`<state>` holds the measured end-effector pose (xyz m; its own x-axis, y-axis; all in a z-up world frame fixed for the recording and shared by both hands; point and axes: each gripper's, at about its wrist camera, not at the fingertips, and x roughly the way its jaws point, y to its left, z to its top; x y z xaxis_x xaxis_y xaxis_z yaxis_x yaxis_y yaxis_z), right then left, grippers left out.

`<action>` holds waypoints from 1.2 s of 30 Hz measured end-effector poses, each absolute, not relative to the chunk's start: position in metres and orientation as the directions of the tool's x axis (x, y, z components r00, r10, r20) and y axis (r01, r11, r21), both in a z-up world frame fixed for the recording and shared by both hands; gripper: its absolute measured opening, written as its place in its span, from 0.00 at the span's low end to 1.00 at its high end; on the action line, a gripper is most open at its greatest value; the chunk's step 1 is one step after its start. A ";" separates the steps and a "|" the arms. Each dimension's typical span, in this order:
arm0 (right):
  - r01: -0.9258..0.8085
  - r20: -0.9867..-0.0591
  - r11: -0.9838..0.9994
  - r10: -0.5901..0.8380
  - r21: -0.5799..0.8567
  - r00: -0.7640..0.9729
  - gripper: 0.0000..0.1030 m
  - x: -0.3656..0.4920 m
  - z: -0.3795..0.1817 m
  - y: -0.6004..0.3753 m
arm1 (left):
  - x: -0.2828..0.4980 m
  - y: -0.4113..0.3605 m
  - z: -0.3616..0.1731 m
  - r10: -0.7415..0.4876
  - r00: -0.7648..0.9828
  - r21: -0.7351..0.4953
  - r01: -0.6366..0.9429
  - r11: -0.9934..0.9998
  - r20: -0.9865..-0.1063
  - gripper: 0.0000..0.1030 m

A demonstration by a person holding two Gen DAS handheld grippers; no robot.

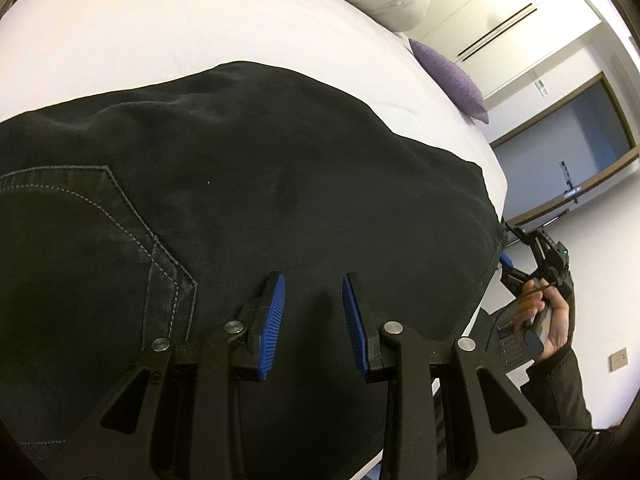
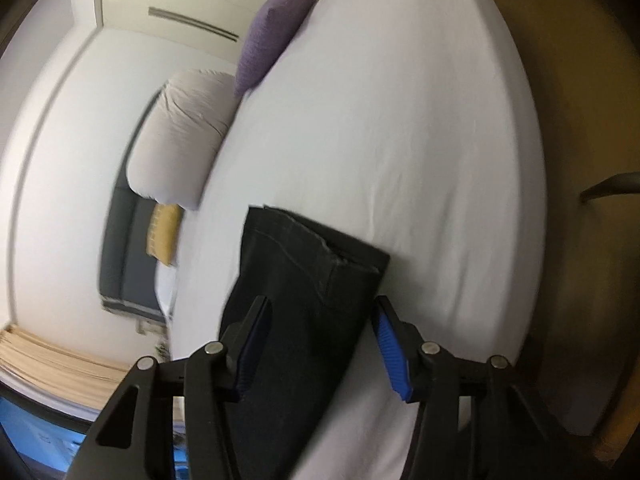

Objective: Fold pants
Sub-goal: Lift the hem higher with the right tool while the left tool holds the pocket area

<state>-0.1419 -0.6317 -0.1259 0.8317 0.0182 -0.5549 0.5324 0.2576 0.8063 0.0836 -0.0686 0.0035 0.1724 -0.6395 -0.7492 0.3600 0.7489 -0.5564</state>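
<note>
Bright even indoor light; right view motion-blurred, heavy fisheye edge warping.

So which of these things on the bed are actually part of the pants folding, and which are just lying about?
Part of the job:
black pants, spread on the white bed
left gripper, jaws apart over the pants
right gripper, jaws apart around a pant leg

Just lying about:
purple cushion
white pillow
yellow cushion

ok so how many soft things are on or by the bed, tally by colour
black denim pants: 1
purple cushion: 1
white rolled duvet: 1
yellow pillow: 1
total: 4
</note>
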 end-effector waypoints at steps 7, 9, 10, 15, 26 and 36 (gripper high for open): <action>0.476 -0.481 0.172 -0.016 0.863 0.877 0.35 -0.137 -0.142 -0.649 | 0.086 -0.064 0.002 -0.645 0.169 -0.566 0.352 0.746 -0.745 0.28; 0.451 -0.457 0.165 0.000 0.877 0.889 0.20 -0.132 -0.143 -0.651 | 0.087 -0.065 0.002 -0.642 0.170 -0.563 0.350 0.748 -0.747 0.28; 0.438 -0.446 0.163 0.011 0.884 0.895 0.16 -0.129 -0.143 -0.651 | 0.087 -0.066 0.002 -0.641 0.170 -0.563 0.347 0.750 -0.748 0.28; 0.428 -0.441 0.229 0.005 0.874 0.897 0.15 -0.116 -0.133 -0.649 | 0.088 -0.069 0.001 -0.635 0.168 -0.559 0.343 0.755 -0.754 0.28; 0.450 -0.533 0.578 -0.031 0.681 0.846 0.14 -0.067 -0.057 -0.599 | 0.093 -0.065 -0.003 -0.649 0.164 -0.586 0.310 0.749 -0.743 0.28; 0.001 -0.703 1.000 0.018 0.026 0.711 0.14 -0.001 -0.018 -0.379 | 0.107 -0.054 -0.003 -0.711 0.140 -0.675 0.233 0.700 -0.689 0.48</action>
<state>-0.0010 -0.3790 -0.0185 0.7105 0.0176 -0.7034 0.0013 0.9997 0.0263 0.1068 -0.0540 -0.0031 0.1404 -0.7113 -0.6887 0.2328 0.6998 -0.6753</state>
